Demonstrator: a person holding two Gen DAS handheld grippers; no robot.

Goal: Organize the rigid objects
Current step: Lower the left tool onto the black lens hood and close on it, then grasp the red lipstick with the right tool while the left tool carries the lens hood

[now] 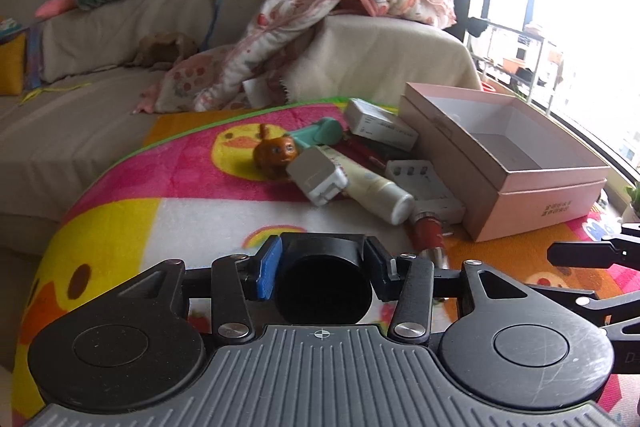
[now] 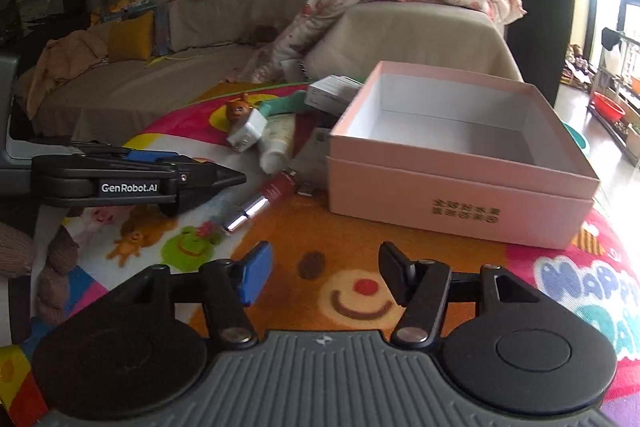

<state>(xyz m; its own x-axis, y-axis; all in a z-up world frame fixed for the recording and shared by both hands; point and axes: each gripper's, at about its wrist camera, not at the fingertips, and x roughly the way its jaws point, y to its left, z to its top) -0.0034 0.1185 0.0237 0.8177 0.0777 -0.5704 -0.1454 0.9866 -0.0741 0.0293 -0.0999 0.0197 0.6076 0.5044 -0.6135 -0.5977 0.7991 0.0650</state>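
Left gripper (image 1: pixel 324 269): jaws closed on a black cylinder (image 1: pixel 325 285), one blue pad on its left side and a black pad on its right; it is held above the near part of the blanket.
Right gripper (image 2: pixel 322 277): jaws wide apart with nothing between them, over the orange bear print near the blanket's front edge.
Blanket (image 1: pixel 180 195): bright cartoon fleece that carries all the objects, spread in front of a beige sofa (image 1: pixel 100 107).
Pink box (image 2: pixel 460 163): open, white inside, at the right side of the blanket; no contents visible from either view.
Pile: lies just left of the box, toward the blanket's far edge.
Brown toy dog (image 1: pixel 276 153): at the left end of the pile.
White charger (image 1: pixel 318 179): leaning against a white tube (image 1: pixel 376 191), both just right of the dog.
Teal item (image 1: pixel 320 131): behind the dog, shape unclear.
White carton (image 1: pixel 380 125): at the back, touching the box's far left corner.
Red and silver lipstick (image 2: pixel 260 201): nearest piece, lying off the box's near left corner.
Patterned quilt (image 1: pixel 320 27): draped over the sofa arm.
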